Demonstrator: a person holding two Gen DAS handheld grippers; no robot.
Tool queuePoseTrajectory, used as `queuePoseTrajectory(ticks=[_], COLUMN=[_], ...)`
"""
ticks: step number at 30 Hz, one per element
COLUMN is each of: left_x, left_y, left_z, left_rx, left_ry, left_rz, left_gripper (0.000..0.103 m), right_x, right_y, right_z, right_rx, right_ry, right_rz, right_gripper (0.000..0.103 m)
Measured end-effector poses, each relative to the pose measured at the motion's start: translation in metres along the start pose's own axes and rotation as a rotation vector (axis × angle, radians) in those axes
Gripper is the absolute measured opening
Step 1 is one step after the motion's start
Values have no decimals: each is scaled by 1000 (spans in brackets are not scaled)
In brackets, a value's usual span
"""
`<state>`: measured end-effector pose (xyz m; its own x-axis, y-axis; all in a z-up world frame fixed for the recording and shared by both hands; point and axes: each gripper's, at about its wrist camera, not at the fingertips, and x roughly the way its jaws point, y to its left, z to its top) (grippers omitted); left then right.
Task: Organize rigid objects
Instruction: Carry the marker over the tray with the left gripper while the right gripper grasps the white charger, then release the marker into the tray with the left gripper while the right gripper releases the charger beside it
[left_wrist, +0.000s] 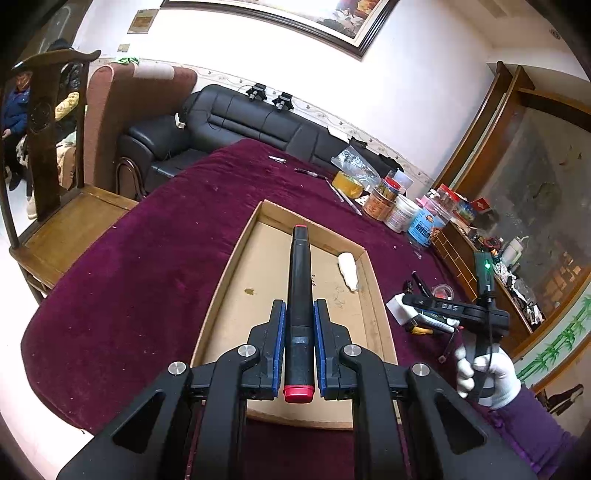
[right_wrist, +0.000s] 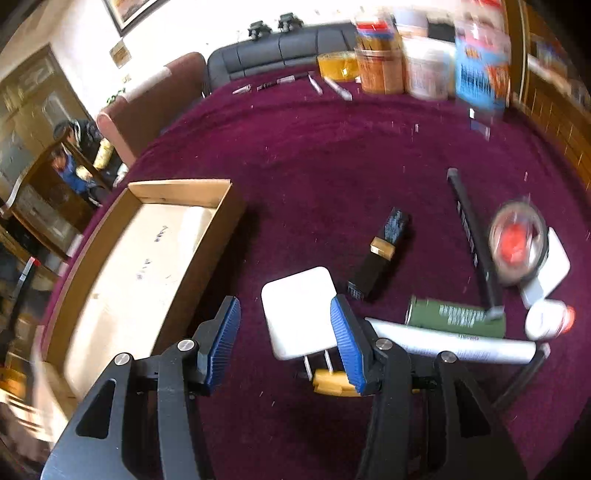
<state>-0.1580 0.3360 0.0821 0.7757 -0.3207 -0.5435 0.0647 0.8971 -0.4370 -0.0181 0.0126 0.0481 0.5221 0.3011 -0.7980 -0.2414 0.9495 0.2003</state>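
- The left gripper (left_wrist: 299, 332) is clamped on a black marker (left_wrist: 300, 288) with red ends, held over the cardboard tray (left_wrist: 373, 266).
- A white roll (left_wrist: 348, 271) lies in the tray near its far right corner.
- The right gripper (right_wrist: 284, 339) stands half open with nothing gripped, above the white adapter (right_wrist: 299, 310) on the maroon table (right_wrist: 314, 155).
- A black lighter (right_wrist: 380, 254), green can (right_wrist: 454, 317) and white tube (right_wrist: 454, 345) lie just right of the adapter.
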Motion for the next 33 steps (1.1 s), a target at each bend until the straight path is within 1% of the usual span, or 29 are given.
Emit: queuePoseTrajectory(ticks=[4,7,8,11,13,16,19,21,23,25,27,28,30,33], left_x=[7,10,12,15,17,18,22,31,43,60,82,92,112,142], left_y=[-1,-8,-11,-20,-25,-33,-36,-40,-43,-46,-45,-43,-39,-32], left_z=[0,-2,-2,-4,-5,-5,2,8,15,22,31,36,44,53], left_rx=[2,17,23,33,38,49,56,75,89,96,86,75,54,38], left_ry=[21,33,37,48,58,66,78,92,107,128,151,162,176,195], left_rz=[-11,-21,-23,-31,-33,-20,-7,11,27,35,48,57,80,135], left_gripper=[12,12,12,12,12,12,12,12,12,12,12,12,12,11], right_x=[6,7,12,27,29,20,-1,-16,-25,-23,-7,2,24,54], right_y=[14,13,11,3,3,0,0,3,11,24,41,50,68,84], right_z=[2,-1,-2,-4,-2,-2,0,5,15,23,31,32,37,44], right_rx=[-79,-103,-104,-84,-77,-35,-1,14,23,36,57,64,61,72], right_ry=[13,20,38,80,65,38,-15,-50,-61,-38,13,37,67,109], right_rz=[-88,-138,-152,-149,-136,-63,-15,31,106,195,280,303,309,310], right_gripper=[50,50,50,51,46,45,44,45,45,45,45,45,45,45])
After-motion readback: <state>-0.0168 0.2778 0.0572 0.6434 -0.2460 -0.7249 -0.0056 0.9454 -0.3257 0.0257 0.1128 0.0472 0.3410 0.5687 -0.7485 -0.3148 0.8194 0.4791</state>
